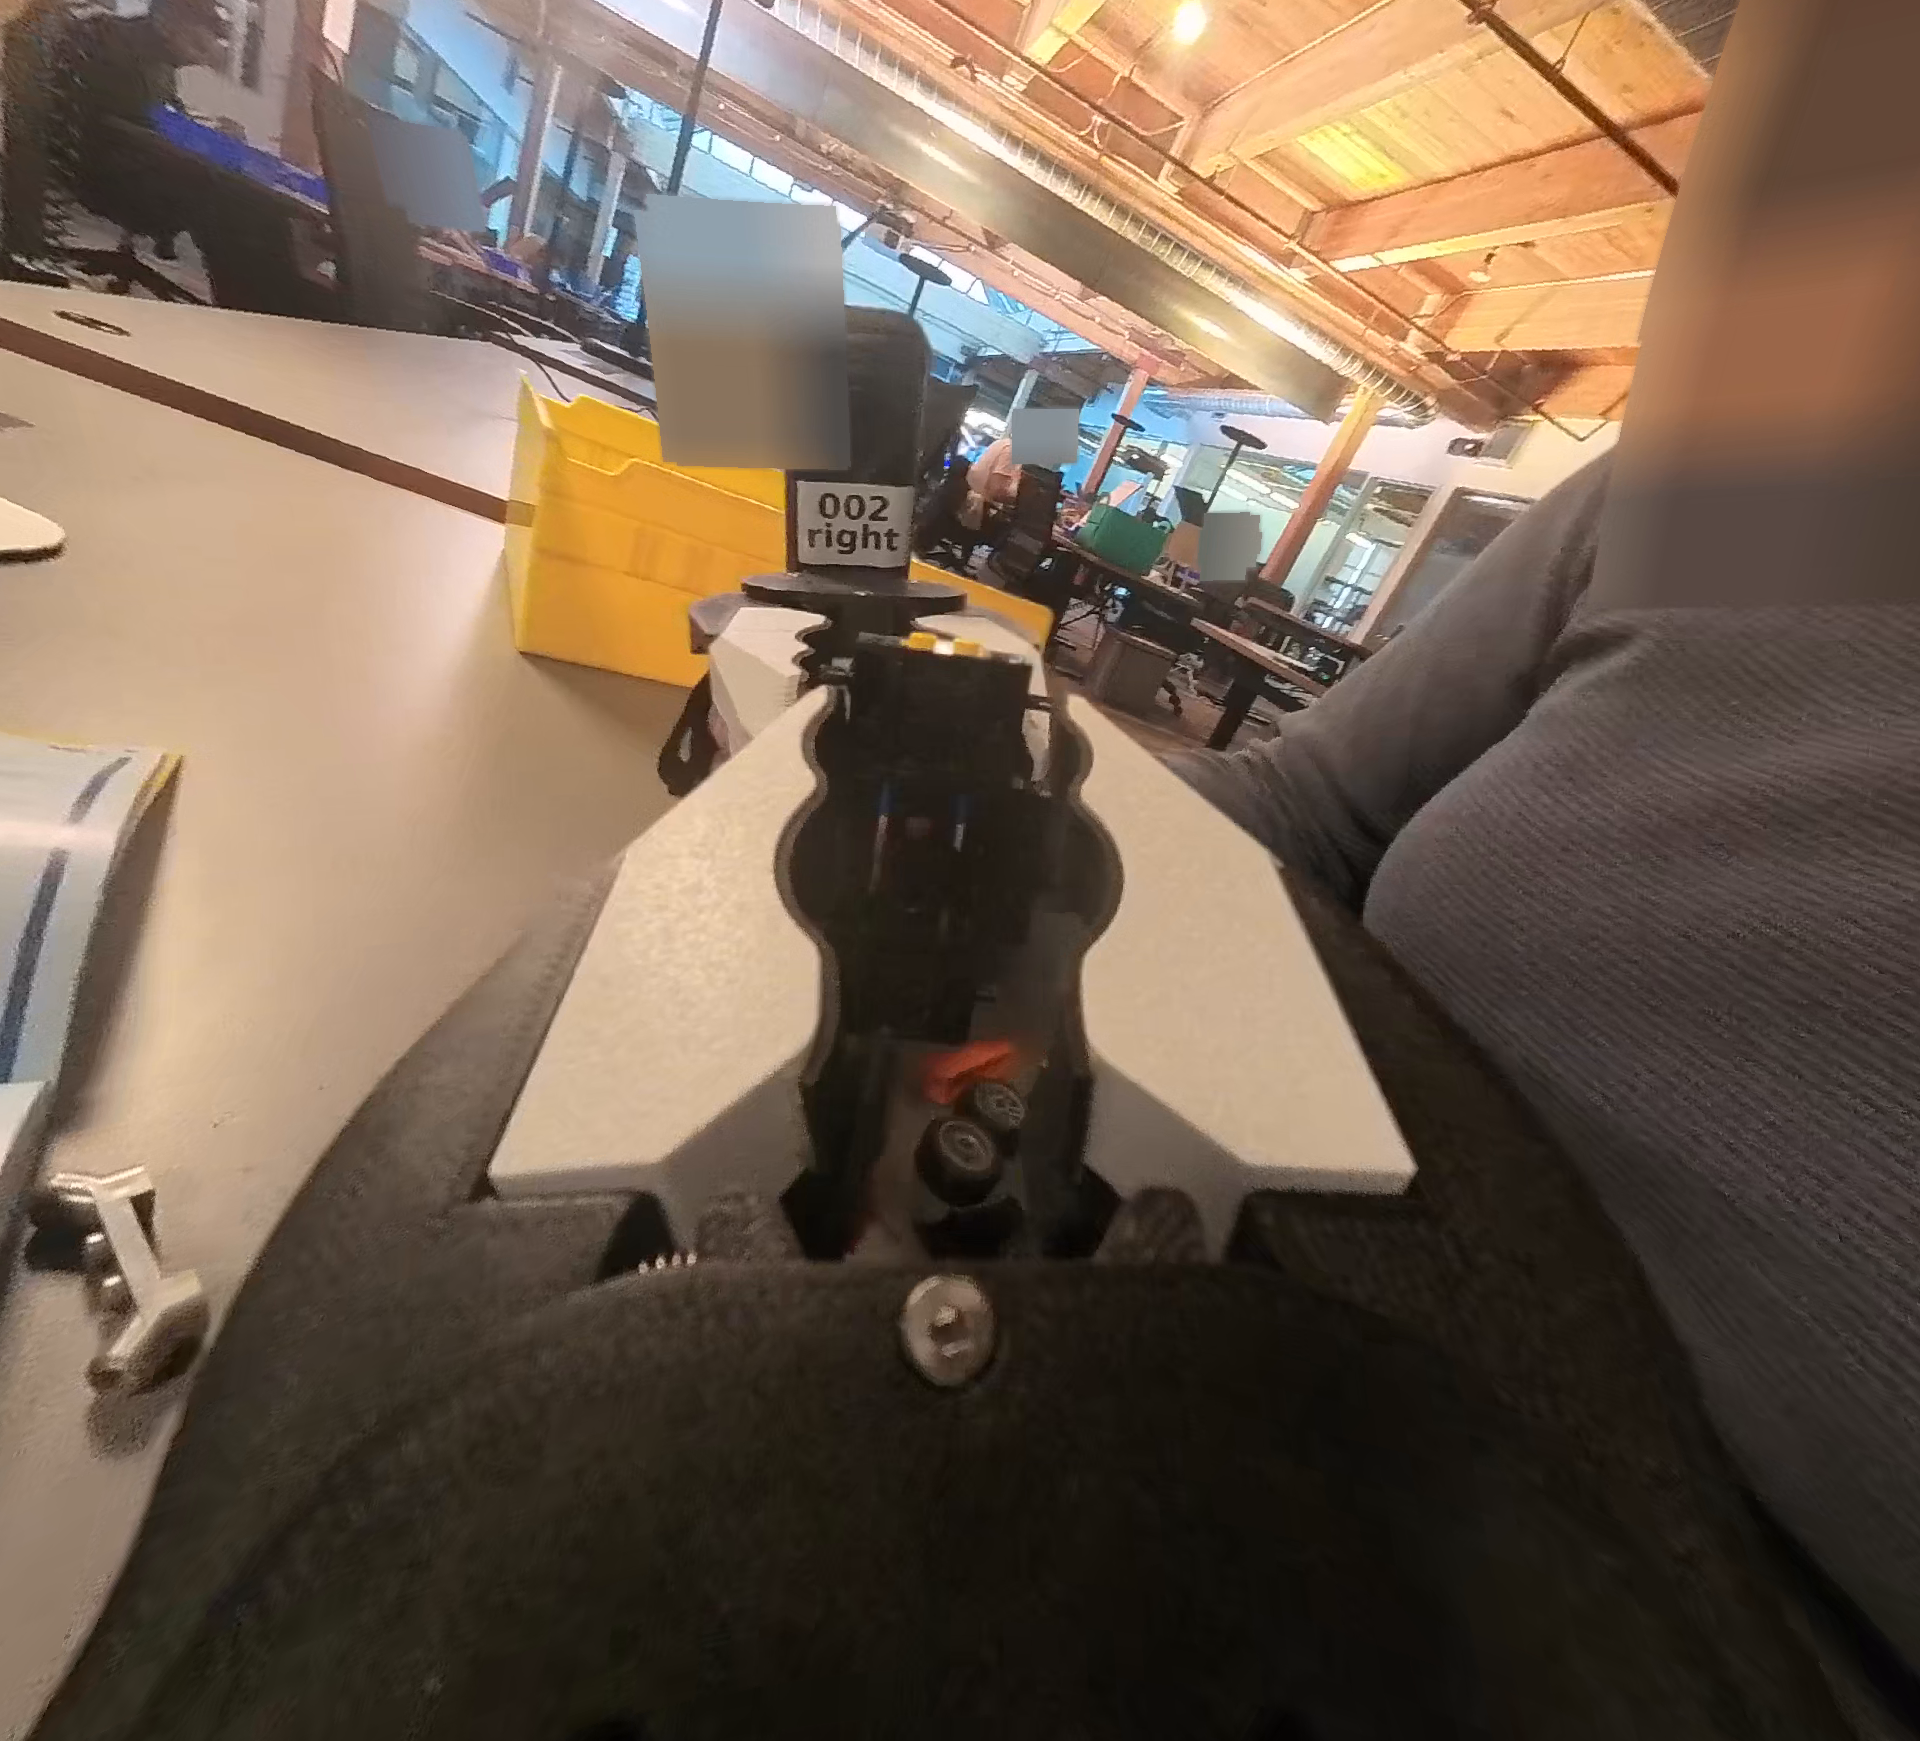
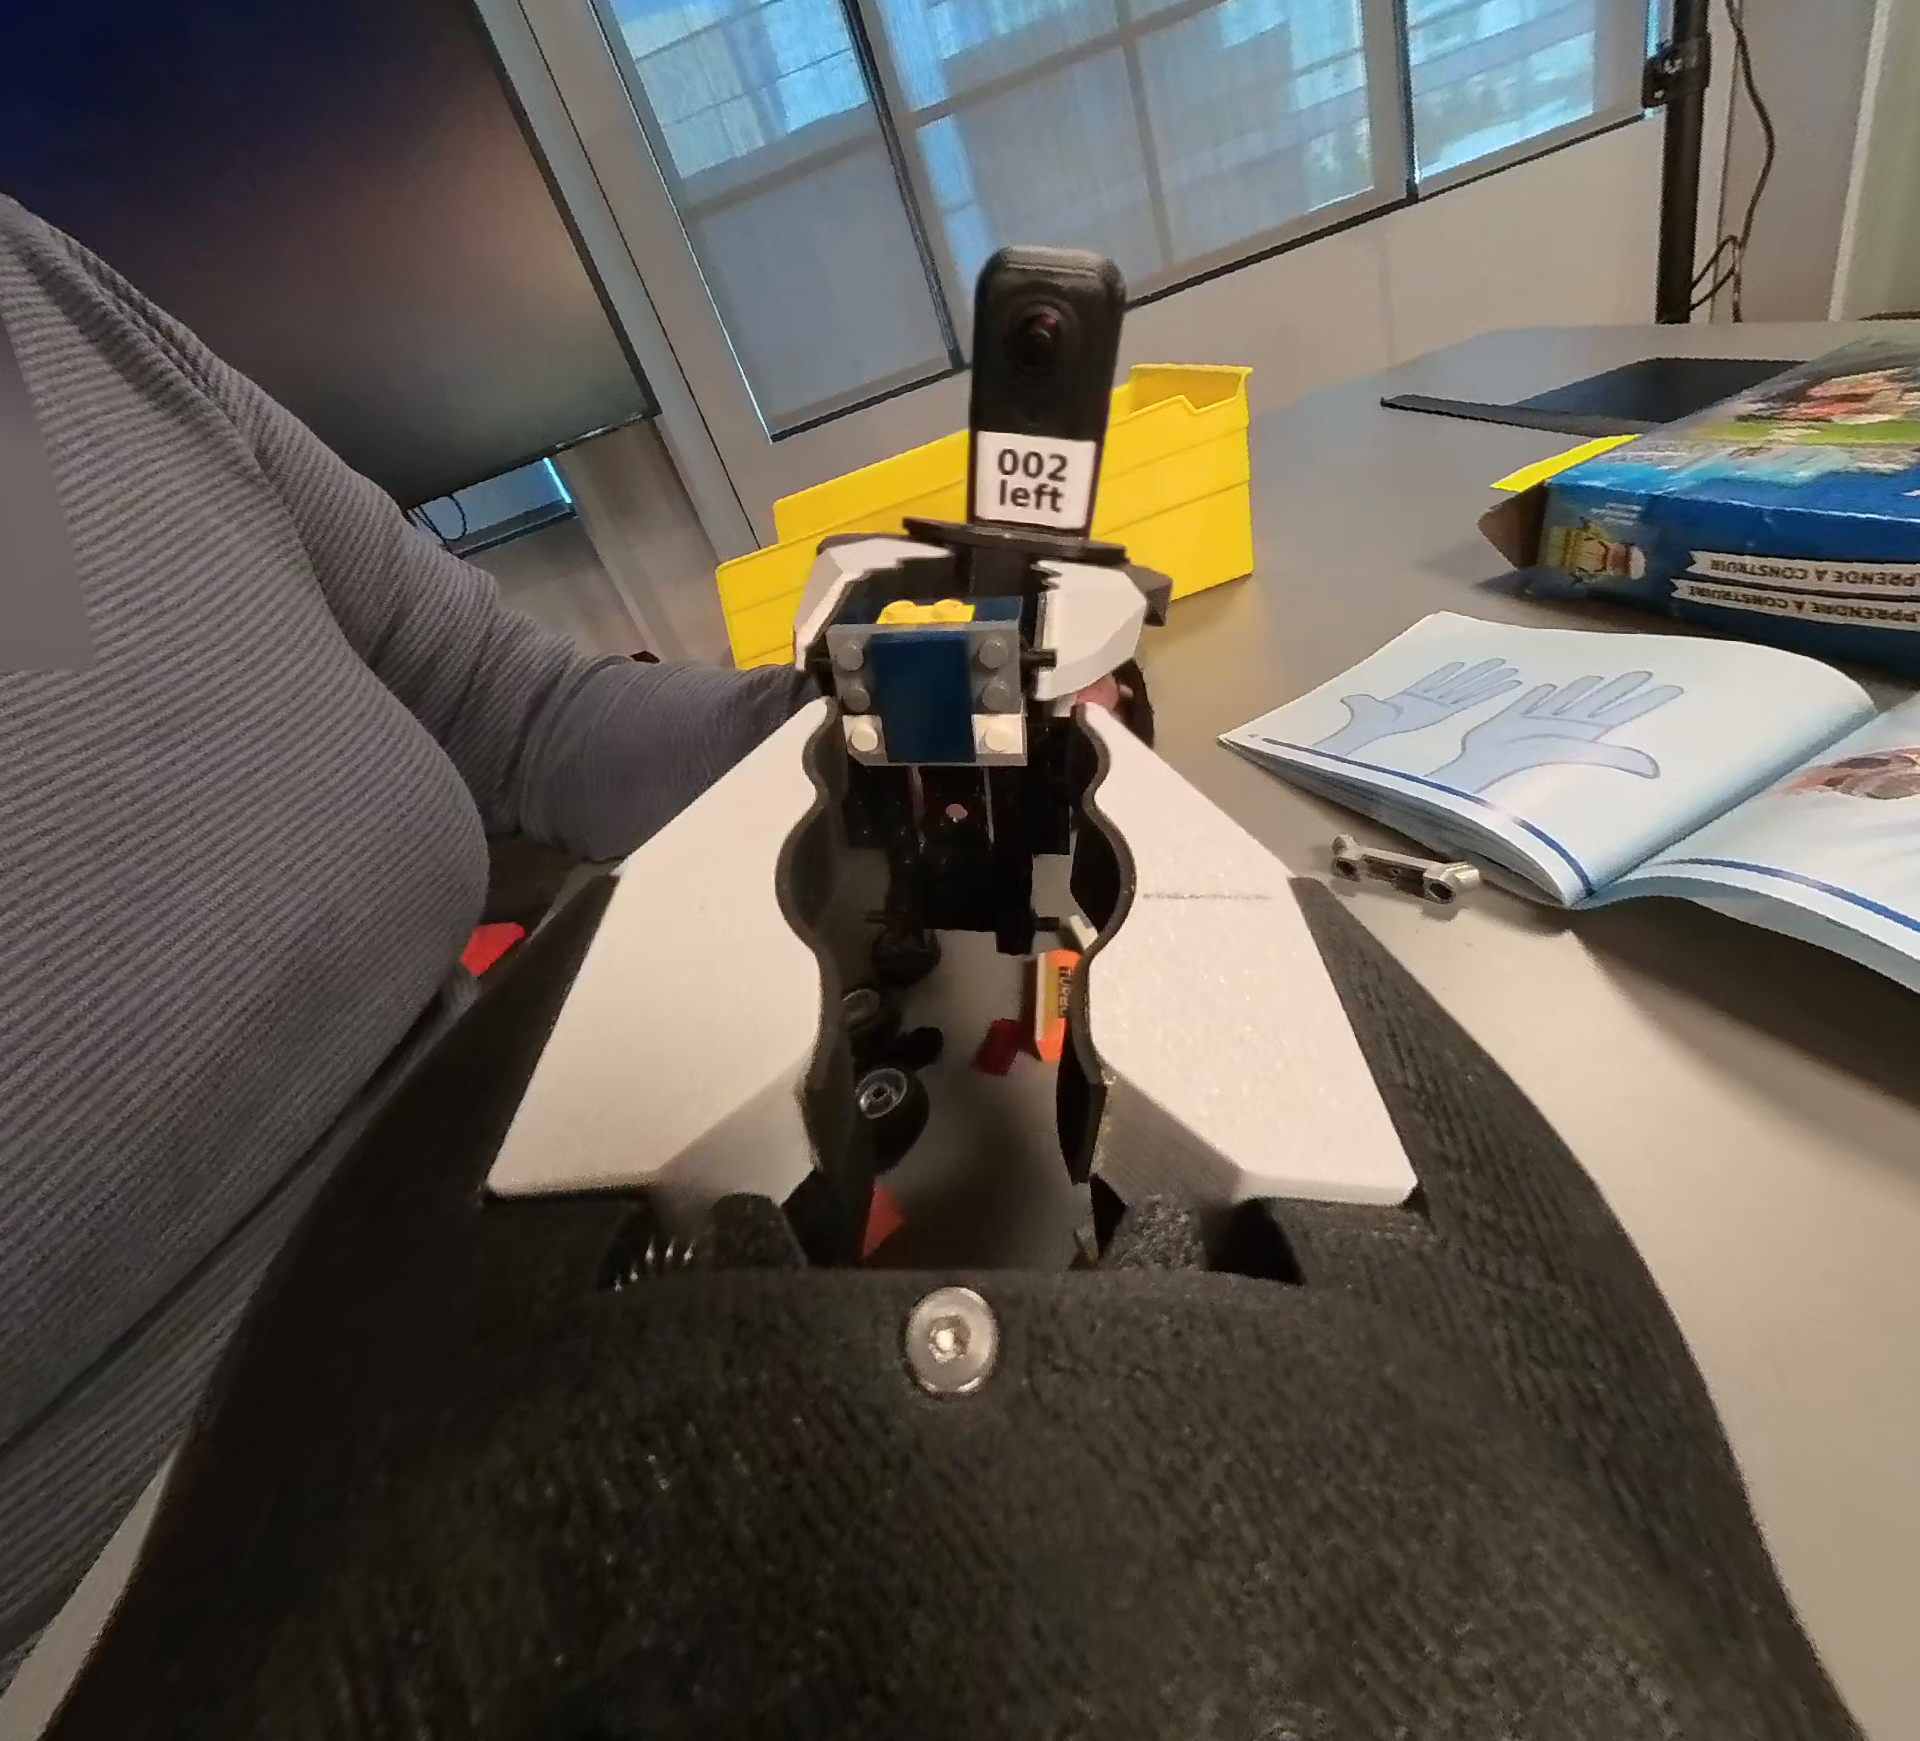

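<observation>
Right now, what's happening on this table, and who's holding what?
A person in a grey sleeve works two hand-held grippers facing each other above the table. The right hand-held gripper and the left hand-held gripper both grip one black toy-brick model, topped with blue, grey and yellow bricks, from opposite ends. Loose wheels and red pieces lie beneath. An open instruction booklet, a grey connector piece, a blue box and a yellow bin lie nearby.

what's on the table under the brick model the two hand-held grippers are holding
Loose small black wheels and red and orange pieces lie below the brick model. The grippers' bodies cover the table further out.
</observation>
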`<action>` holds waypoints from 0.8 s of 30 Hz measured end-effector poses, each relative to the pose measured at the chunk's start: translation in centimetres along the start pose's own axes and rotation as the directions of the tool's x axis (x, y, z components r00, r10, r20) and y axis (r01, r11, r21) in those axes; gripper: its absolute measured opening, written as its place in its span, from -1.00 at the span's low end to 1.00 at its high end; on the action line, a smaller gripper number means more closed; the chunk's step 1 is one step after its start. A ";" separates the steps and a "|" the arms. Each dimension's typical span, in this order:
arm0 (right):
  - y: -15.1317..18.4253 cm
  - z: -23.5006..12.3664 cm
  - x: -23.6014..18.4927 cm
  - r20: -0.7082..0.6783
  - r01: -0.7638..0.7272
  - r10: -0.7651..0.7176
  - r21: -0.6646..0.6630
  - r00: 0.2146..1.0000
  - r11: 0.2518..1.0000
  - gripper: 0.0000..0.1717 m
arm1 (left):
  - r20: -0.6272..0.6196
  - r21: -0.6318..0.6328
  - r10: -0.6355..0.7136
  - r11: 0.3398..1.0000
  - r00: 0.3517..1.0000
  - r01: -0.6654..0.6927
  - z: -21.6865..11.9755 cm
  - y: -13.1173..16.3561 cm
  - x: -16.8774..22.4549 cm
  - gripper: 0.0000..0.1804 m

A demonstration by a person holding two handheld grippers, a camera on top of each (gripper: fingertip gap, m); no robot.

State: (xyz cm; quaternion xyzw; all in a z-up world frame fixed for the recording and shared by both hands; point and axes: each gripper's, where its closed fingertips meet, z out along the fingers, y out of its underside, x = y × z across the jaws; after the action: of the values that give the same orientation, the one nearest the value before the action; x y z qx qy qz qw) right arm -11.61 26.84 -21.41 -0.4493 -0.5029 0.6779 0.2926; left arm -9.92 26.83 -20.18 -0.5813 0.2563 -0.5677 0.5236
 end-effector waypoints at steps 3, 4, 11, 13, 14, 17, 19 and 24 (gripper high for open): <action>0.0 0.1 -0.3 0.023 -0.010 0.010 0.000 1.000 1.000 -0.52 | -0.009 0.000 -0.010 1.000 1.000 0.010 -0.1 0.0 0.1 -0.65; 0.0 0.1 -0.3 0.022 -0.008 0.008 0.000 1.000 1.000 -0.52 | -0.008 0.001 -0.008 1.000 1.000 0.008 -0.1 0.0 0.1 -0.65; 0.2 0.1 -0.1 -0.003 0.014 -0.014 -0.018 1.000 1.000 -0.52 | 0.047 -0.002 0.009 1.000 0.999 -0.009 0.0 0.0 -0.5 -0.59; 0.3 0.2 -0.2 -0.008 0.022 -0.023 -0.028 1.000 0.999 -0.52 | 0.057 -0.008 0.010 1.000 0.998 -0.010 0.0 0.1 -0.6 -0.56; 0.4 0.3 -0.2 -0.011 0.024 -0.024 -0.031 1.000 0.999 -0.52 | 0.059 -0.009 0.008 1.000 0.998 -0.008 0.0 0.1 -0.7 -0.55; 0.5 0.4 -0.3 -0.006 0.025 -0.025 -0.035 1.000 0.999 -0.53 | 0.042 -0.016 0.006 1.000 0.999 -0.006 0.0 0.2 -0.4 -0.59; 0.5 0.4 -0.2 -0.013 0.025 -0.025 -0.035 1.000 0.999 -0.53 | 0.030 -0.017 -0.003 1.000 1.000 0.003 0.0 0.2 -0.3 -0.63; 0.3 0.3 0.0 -0.021 0.024 -0.024 -0.026 0.999 0.999 -0.54 | 0.039 -0.025 0.017 1.000 0.999 -0.016 0.0 0.2 -0.4 -0.65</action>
State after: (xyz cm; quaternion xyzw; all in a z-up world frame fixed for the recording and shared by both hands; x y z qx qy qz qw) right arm -11.86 26.59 -21.70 -0.4541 -0.5138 0.6631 0.3003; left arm -9.97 27.15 -20.48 -0.5965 0.2578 -0.5487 0.5261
